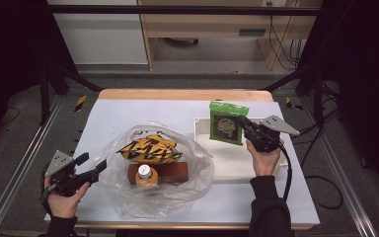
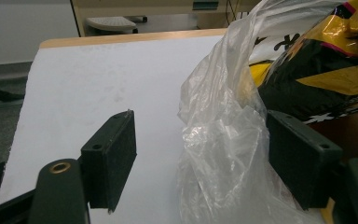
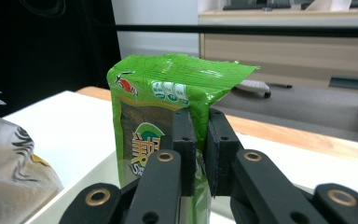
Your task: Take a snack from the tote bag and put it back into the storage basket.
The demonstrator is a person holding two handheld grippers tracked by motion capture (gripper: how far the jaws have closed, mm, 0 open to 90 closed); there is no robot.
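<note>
A green snack packet (image 1: 227, 123) (image 3: 158, 116) stands upright over the white tray (image 1: 227, 163), with my right gripper (image 1: 245, 125) (image 3: 200, 154) shut on its right edge. A clear plastic bag (image 1: 153, 170) (image 2: 223, 140) lies in the middle of the table. Inside it are a yellow and black snack bag (image 1: 150, 149) (image 2: 321, 70), a brown box (image 1: 170, 172) and an orange bottle with a white cap (image 1: 145, 176). At the bag's left edge my left gripper (image 1: 93, 163) (image 2: 200, 158) is open, with a fold of the bag's film between its pads.
The white table (image 1: 128, 113) has a wooden strip along its far edge. Black frame posts stand at both sides. Cables trail on the floor at the right, and a wooden desk stands behind the table.
</note>
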